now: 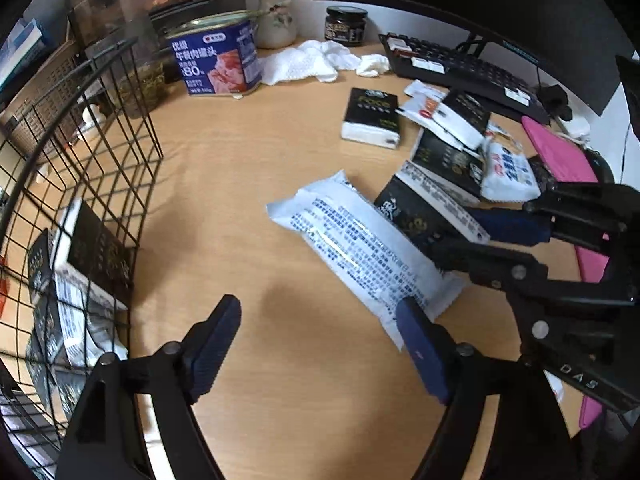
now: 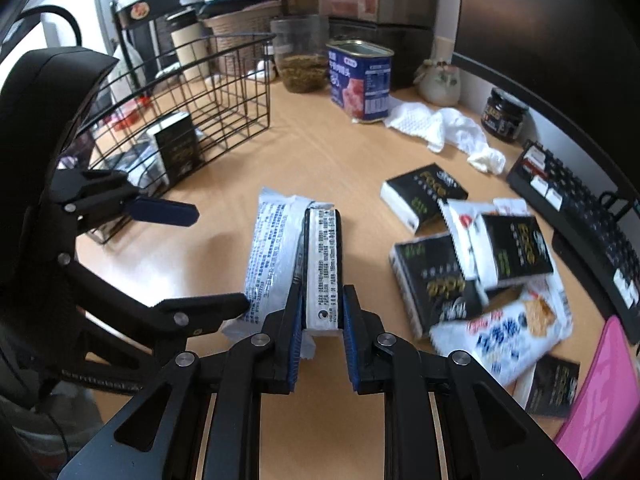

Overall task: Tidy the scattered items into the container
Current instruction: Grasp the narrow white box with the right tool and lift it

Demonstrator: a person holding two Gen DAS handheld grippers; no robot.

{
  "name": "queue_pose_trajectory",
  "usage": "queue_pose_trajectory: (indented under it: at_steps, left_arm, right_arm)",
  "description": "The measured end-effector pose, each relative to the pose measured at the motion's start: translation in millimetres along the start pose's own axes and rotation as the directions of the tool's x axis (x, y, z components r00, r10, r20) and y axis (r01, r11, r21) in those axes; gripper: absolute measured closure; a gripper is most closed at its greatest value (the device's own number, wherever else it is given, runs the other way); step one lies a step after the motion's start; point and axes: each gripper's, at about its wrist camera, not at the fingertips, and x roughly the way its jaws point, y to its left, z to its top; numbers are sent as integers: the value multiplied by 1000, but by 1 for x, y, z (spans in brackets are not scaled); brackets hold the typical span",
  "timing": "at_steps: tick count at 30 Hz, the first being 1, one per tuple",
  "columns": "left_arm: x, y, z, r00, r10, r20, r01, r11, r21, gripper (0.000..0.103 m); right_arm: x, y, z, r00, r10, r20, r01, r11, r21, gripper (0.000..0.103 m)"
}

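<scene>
one tissue pack [image 2: 323, 268] edge-up, lengthwise between fingers

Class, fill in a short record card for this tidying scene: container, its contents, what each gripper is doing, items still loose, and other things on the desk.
container: black wire basket, at the left of the desk
contents: several packets already inside
right gripper: shut on a black-and-white tissue pack
left gripper: open, holding nothing
beside held pack: long white packet lying flat
still loose: pile of packs and snack packets
other things: blue tin, dark jar, white cloth, keyboard
</scene>
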Motion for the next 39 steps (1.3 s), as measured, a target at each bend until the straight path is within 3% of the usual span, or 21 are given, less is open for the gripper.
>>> queue_pose_trajectory:
  at_steps: [8, 17, 23, 28, 35, 39]
  left_arm:
    - [-9, -13, -18, 1000, 0, 5, 0, 1000, -10, 21]
    - [-18, -38, -17, 997, -74, 36, 75, 996, -39, 21]
    - [7, -49, -8, 990, -140, -26, 137, 987, -84, 21]
    - [12, -48, 1, 994, -110, -12, 109, 988, -108, 20]
    - [12, -29, 3, 997, -72, -20, 68, 986, -152, 20]
    - [5, -16, -2, 997, -82, -6, 80, 981, -176, 20]
  right_arm:
    - [-17, 1, -25, 1000, 24, 15, -24, 999, 33, 84]
    - [-37, -16, -42, 999, -9, 51, 5, 997, 76, 84]
    - [-49, -32, -54, 997, -40, 62, 34, 995, 97, 84]
    - [-49, -37, -64, 998, -26, 54, 21, 995, 95, 84]
    - [-43, -15, -60, 999, 12, 52, -13, 999, 34, 84]
    - [-39, -8, -57, 999, 22, 48, -22, 1000, 18, 84]
